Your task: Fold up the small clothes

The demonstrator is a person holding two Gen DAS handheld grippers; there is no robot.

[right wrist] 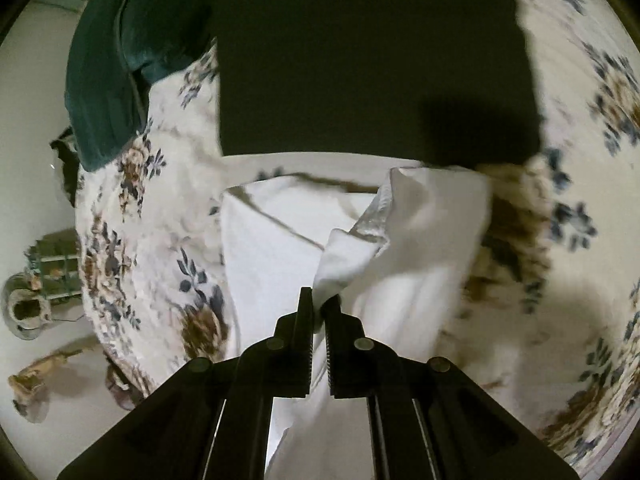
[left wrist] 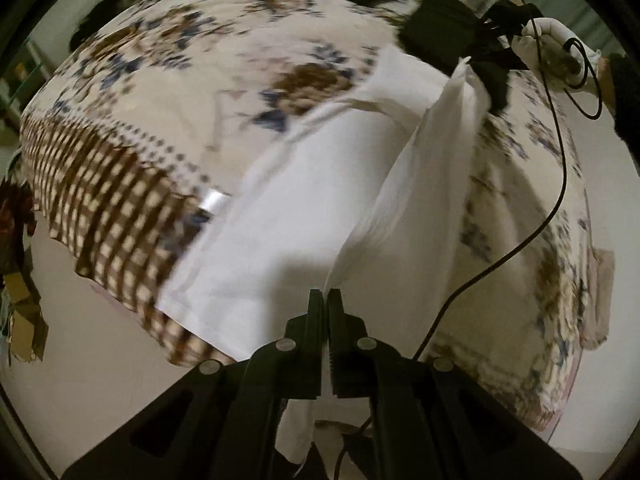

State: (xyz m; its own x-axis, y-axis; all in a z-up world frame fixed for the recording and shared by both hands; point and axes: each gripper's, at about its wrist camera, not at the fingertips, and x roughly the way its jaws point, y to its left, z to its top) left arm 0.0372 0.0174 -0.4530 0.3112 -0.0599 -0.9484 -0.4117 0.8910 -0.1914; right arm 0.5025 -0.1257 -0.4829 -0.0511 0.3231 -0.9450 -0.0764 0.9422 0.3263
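A white garment (left wrist: 304,208) lies on a floral bedspread (left wrist: 168,80), one long edge lifted into a raised fold. My left gripper (left wrist: 326,300) is shut on the near end of that edge. My right gripper (left wrist: 486,68) shows at the far end in the left wrist view, held by a white-gloved hand (left wrist: 548,36), pinching the garment's far corner. In the right wrist view my right gripper (right wrist: 320,300) is shut on a bunched corner of the white garment (right wrist: 420,240), with a hem visible above the fingers.
A folded black cloth (right wrist: 376,60) lies just beyond the white garment. A dark green garment (right wrist: 116,56) lies at the far left of the bed. A black cable (left wrist: 560,184) hangs across the bedspread. The bed edge and floor clutter (right wrist: 32,308) are on the left.
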